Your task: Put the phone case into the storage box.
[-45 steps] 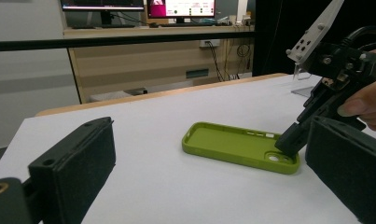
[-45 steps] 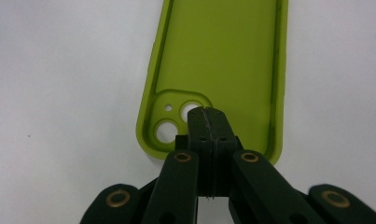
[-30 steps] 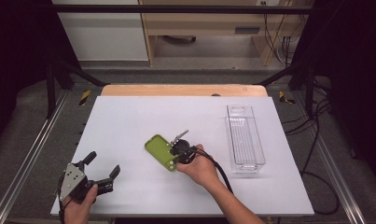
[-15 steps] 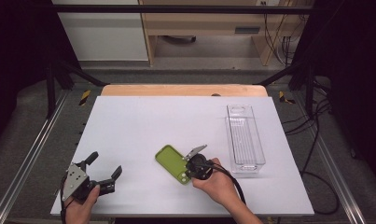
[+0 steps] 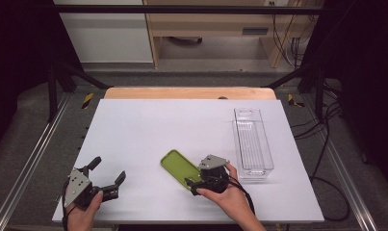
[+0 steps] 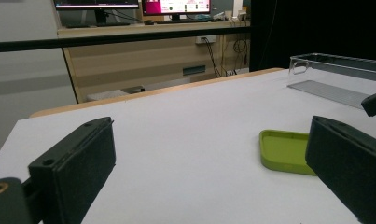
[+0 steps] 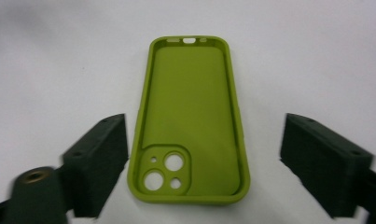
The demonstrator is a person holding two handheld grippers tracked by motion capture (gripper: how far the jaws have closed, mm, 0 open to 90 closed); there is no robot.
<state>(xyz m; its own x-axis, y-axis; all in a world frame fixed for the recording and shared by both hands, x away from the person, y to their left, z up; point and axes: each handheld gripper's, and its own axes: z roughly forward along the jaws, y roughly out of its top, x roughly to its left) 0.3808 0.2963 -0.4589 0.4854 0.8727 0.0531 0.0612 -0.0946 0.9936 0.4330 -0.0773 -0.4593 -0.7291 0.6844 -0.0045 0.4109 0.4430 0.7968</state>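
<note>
A green phone case [image 5: 180,167] lies flat on the white table [image 5: 148,130], inside up, camera cutout toward me. My right gripper [image 5: 191,186] sits at its near end. In the right gripper view the case [image 7: 190,107] lies between the black jaws of the right gripper [image 7: 205,130]. They have just been opening and stand wide, with neither pad pressing on it. My left gripper [image 5: 109,168] rests near the front left corner, open with nothing in it. In the left gripper view the left gripper [image 6: 209,172] points toward the case [image 6: 288,151].
A long clear plastic bin [image 5: 238,139] stands at the right side of the table, its near end just right of my right hand; its rim [image 6: 335,58] also appears in the left gripper view. Dark frame rails run along both table sides.
My right gripper drew the green case toward the front and right, then opened its jaws and let it go. The left gripper stayed where it was.
</note>
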